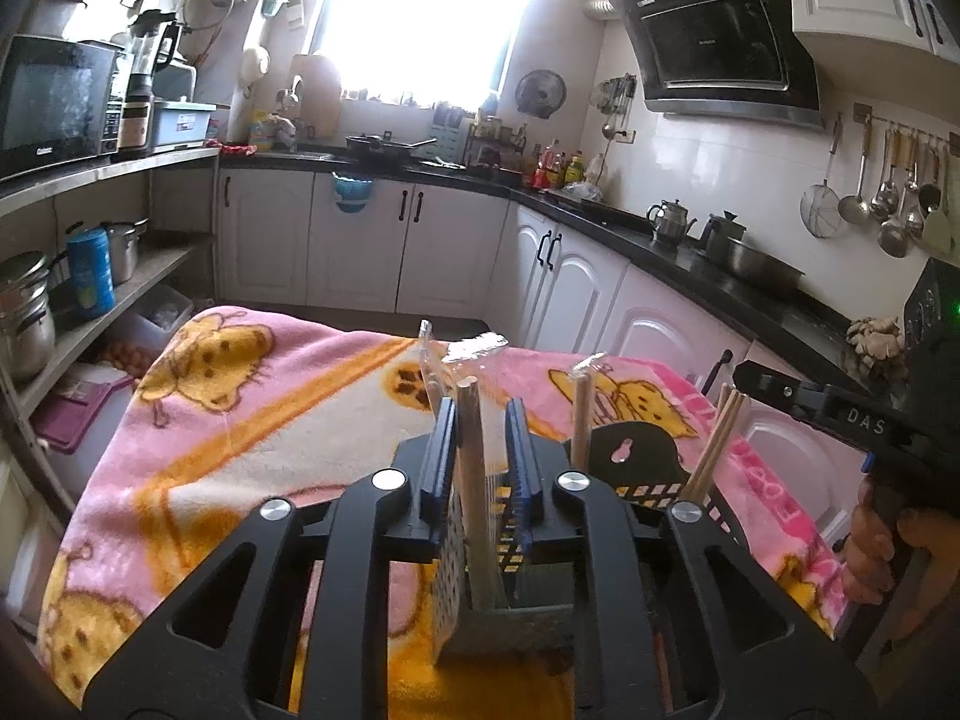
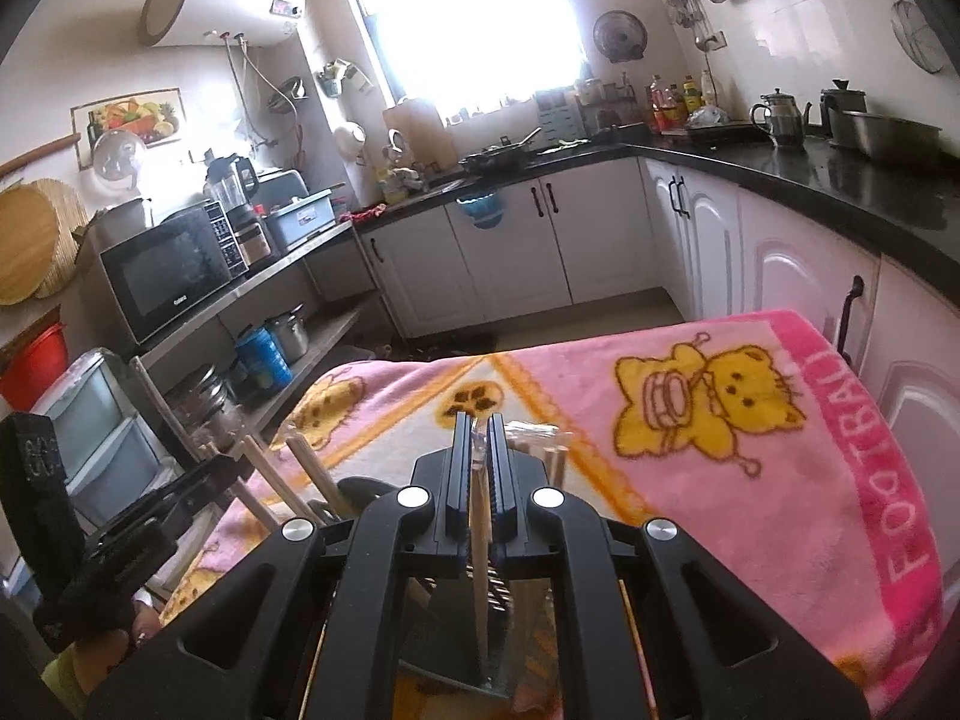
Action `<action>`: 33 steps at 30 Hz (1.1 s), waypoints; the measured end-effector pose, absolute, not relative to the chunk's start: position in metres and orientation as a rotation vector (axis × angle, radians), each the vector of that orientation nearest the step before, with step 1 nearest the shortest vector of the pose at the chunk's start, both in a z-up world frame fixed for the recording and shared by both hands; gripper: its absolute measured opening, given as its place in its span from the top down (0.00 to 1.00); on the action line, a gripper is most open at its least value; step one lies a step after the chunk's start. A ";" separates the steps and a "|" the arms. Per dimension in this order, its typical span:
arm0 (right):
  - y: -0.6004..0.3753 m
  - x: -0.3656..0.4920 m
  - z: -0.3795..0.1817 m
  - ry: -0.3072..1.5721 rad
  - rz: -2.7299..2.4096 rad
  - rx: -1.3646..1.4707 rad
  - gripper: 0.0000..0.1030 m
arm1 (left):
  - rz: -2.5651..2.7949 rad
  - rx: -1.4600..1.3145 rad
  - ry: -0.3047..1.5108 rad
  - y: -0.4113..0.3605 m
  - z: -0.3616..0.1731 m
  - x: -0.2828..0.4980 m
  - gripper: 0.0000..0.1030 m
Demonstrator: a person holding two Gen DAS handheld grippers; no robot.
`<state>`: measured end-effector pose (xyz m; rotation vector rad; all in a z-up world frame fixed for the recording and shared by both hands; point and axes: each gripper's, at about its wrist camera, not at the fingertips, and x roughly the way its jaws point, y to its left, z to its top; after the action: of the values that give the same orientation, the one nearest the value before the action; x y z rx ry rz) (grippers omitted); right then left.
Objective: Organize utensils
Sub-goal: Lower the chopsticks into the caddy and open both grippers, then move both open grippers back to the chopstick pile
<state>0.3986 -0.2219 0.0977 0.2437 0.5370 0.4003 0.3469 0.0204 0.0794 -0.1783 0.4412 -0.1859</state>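
Holder (image 1: pixel 474 570), perforated metal, stands on pink blanket (image 1: pixel 252 396); wooden chopstick (image 1: pixel 474 450) upright inside, more chopsticks (image 1: pixel 717 444) in black section (image 1: pixel 636 462) alongside. Left gripper (image 1: pixel 478 450) slightly spread around chopstick, pads apart from it. Right gripper (image 2: pixel 478 468) pinching wrapped chopstick (image 2: pixel 480 552) standing in holder.

- The lower end of the pale wooden chopstick (image 1: pixel 474 480) is hidden inside the black perforated metal holder (image 1: pixel 651 468).
- The black gripper frame covers most of this holder.
- The window (image 1: pixel 420 12) is overexposed.
- The small bottles (image 1: pixel 555 165) on the counter are too small to read.
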 end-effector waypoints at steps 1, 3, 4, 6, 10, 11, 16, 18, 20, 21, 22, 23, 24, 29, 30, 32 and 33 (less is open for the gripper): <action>-0.223 0.398 0.098 0.538 0.398 0.245 0.93 | -0.187 -0.178 0.443 0.020 0.080 0.346 0.87; -0.225 0.396 0.097 0.541 0.396 0.247 0.92 | -0.186 -0.177 0.445 0.020 0.080 0.344 0.86; -0.226 0.395 0.097 0.544 0.396 0.247 0.91 | -0.186 -0.176 0.447 0.020 0.080 0.344 0.86; -0.228 0.393 0.098 0.545 0.395 0.244 0.89 | -0.184 -0.174 0.449 0.020 0.081 0.343 0.81; -0.230 0.388 0.098 0.547 0.390 0.240 0.88 | -0.181 -0.170 0.452 0.020 0.081 0.338 0.76; -0.231 0.388 0.098 0.548 0.389 0.241 0.87 | -0.181 -0.169 0.454 0.020 0.081 0.338 0.76; -0.232 0.381 0.099 0.557 0.391 0.231 0.85 | -0.177 -0.173 0.459 0.021 0.081 0.333 0.72; -0.232 0.378 0.099 0.560 0.392 0.222 0.83 | -0.174 -0.178 0.461 0.022 0.080 0.329 0.71; -0.231 0.372 0.099 0.562 0.398 0.211 0.78 | -0.171 -0.180 0.466 0.023 0.078 0.324 0.69; -0.231 0.368 0.098 0.561 0.402 0.204 0.76 | -0.170 -0.181 0.471 0.024 0.077 0.322 0.67; -0.229 0.363 0.097 0.559 0.401 0.189 0.73 | -0.169 -0.183 0.475 0.025 0.076 0.319 0.66; -0.228 0.360 0.096 0.558 0.402 0.177 0.71 | -0.168 -0.184 0.479 0.026 0.074 0.316 0.65; -0.227 0.357 0.095 0.560 0.403 0.168 0.70 | -0.166 -0.184 0.486 0.026 0.072 0.313 0.64; -0.221 0.341 0.089 0.567 0.411 0.122 0.60 | -0.163 -0.187 0.501 0.030 0.065 0.299 0.59; -0.219 0.339 0.088 0.568 0.413 0.118 0.59 | -0.162 -0.190 0.508 0.031 0.063 0.296 0.58; -0.217 0.333 0.084 0.576 0.419 0.114 0.55 | -0.163 -0.193 0.519 0.032 0.059 0.292 0.56; -0.216 0.330 0.082 0.580 0.423 0.112 0.54 | -0.162 -0.195 0.524 0.033 0.056 0.289 0.54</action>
<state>0.3303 -0.2157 0.0825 0.1121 0.5798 0.4235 0.2889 0.0332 0.0560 -0.1946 0.5244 -0.1618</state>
